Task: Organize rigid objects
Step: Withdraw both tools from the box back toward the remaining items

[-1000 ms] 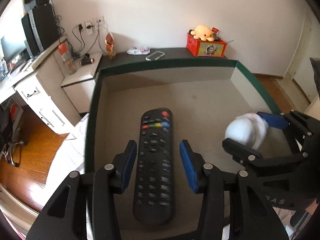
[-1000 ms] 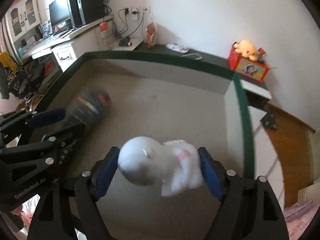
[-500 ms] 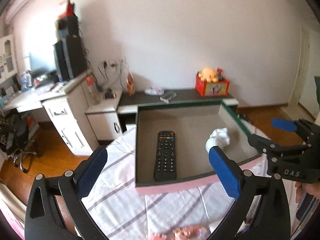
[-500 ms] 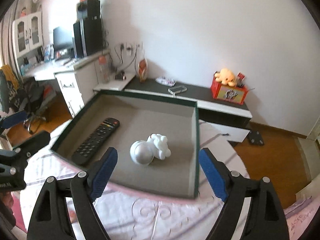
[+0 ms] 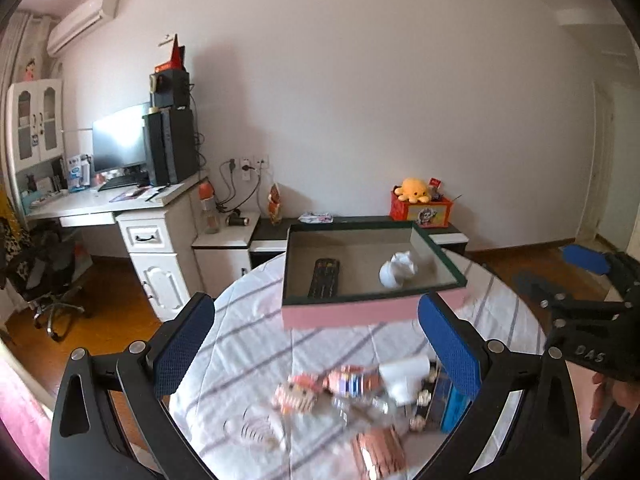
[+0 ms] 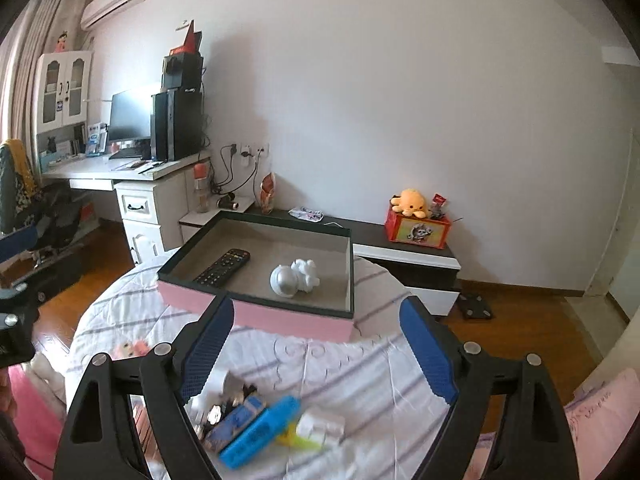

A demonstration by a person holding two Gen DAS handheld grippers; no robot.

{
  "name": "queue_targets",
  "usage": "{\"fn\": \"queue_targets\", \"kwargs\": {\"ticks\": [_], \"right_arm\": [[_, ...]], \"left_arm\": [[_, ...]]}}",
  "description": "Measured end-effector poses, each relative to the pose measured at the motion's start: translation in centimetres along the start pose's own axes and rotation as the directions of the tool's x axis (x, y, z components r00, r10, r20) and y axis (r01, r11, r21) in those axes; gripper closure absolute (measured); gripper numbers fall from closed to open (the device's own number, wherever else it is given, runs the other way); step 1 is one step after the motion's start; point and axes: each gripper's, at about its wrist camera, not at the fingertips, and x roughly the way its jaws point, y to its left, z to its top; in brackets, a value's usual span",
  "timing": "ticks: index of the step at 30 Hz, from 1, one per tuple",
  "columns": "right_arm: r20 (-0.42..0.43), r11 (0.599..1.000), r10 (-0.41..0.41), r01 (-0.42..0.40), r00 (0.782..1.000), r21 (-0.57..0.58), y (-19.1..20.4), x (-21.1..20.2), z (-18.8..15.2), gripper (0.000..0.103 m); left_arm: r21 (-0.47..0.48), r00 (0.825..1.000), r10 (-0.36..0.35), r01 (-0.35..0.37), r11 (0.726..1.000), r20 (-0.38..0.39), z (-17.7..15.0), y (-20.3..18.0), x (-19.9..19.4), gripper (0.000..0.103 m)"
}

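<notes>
Right wrist view: both tongs (image 6: 316, 344) (image 5: 316, 344) gape empty; remote (image 6: 222, 267) and white figure (image 6: 294, 277) lie apart inside the box (image 6: 256, 316).

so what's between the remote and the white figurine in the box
Nothing: bare grey box floor separates the remote from the white figurine, clearest in the right wrist view.

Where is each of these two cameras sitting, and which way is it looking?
Left wrist view: rides on the left tongs, looking past their blue pads at the pink box on the round table; the right tongs and a bit of hand show at right.
Right wrist view: rides on the right tongs, looking at the box from further right; the left tongs show at left.
Shared: box, remote, white figurine.
</notes>
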Motion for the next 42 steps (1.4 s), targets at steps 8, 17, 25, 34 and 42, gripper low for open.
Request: {"fn": "queue_targets", "kwargs": {"ticks": [8, 17, 25, 34, 42], "right_arm": [[0.02, 0.999, -0.03, 0.029, 0.999, 0.036, -0.2, -4.3, -2.5, 0.017], [-0.008, 0.998, -0.047, 0.047, 0.999, 0.046, -0.6, -5.8, -4.2, 0.017], [-0.057, 0.998, -0.038, 0.041, 0.998, 0.053, -0.7, -4.9, -5.5, 0.017], [-0.148, 0.997, -0.036, 0.045, 0.988, 0.061, -1.3, -1.5, -7.7, 0.017], [-0.252, 0.995, -0.045, 0.065, 0.967, 0.07, -2.4, 2.0, -10.5, 0.017]], "left_arm": [[-0.003, 0.999, -0.035, 0.035, 0.999, -0.023, -2.1, -0.4, -2.8, 0.0], [0.039, 0.999, -0.017, 0.019, 0.999, -0.045, -3.3, -1.0, -4.0, 0.0], [0.046, 0.995, 0.012, -0.008, 0.999, -0.098, -4.6, -0.5, -2.9, 0.0], [0.061, 0.971, -0.012, 0.027, 0.998, -0.239, -7.6, -2.4, 1.5, 0.0], [0.091, 0.937, -0.026, 0.061, 0.994, -0.35, -10.4, -4.5, 5.8, 0.0]]}}
